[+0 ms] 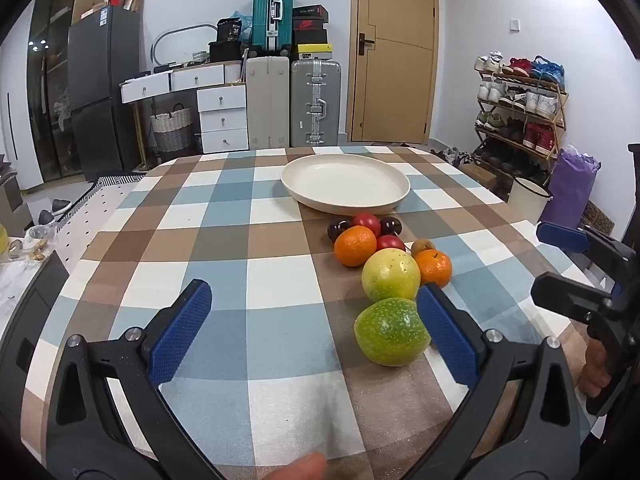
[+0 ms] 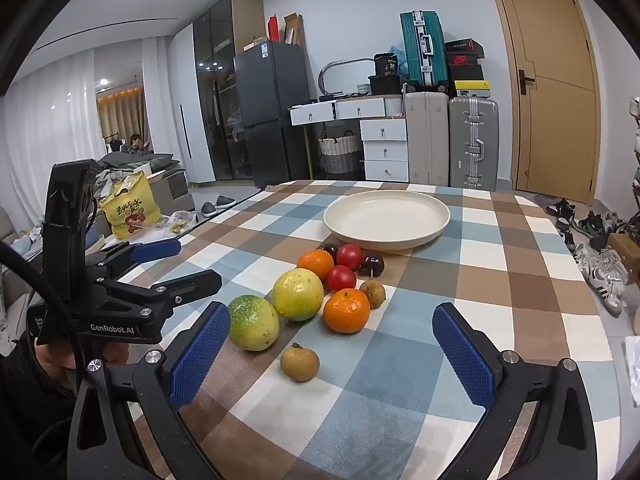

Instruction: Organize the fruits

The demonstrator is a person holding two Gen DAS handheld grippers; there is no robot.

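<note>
A cluster of fruit lies on the checked tablecloth [image 1: 280, 264] in front of an empty cream plate [image 1: 345, 188] [image 2: 387, 216]. Nearest is a green fruit [image 1: 391, 331] [image 2: 253, 322], then a yellow-green one [image 1: 390, 274] [image 2: 298, 294], two oranges [image 1: 354, 245] [image 2: 346, 310], red and dark small fruits [image 2: 349, 257], and small brown fruits [image 2: 300, 362]. My left gripper [image 1: 316, 332] is open, with the green fruit just inside its right finger. My right gripper [image 2: 334, 354] is open, around the near brown fruit. Each gripper shows in the other's view [image 1: 576, 268] [image 2: 160, 268].
Beyond the table's far edge stand suitcases [image 1: 316, 106], white drawers [image 1: 222, 118], a dark fridge [image 1: 102, 88] and a wooden door [image 1: 394, 52]. A shoe rack [image 1: 520, 108] is at the right. A yellow bag [image 2: 130, 210] sits left of the table.
</note>
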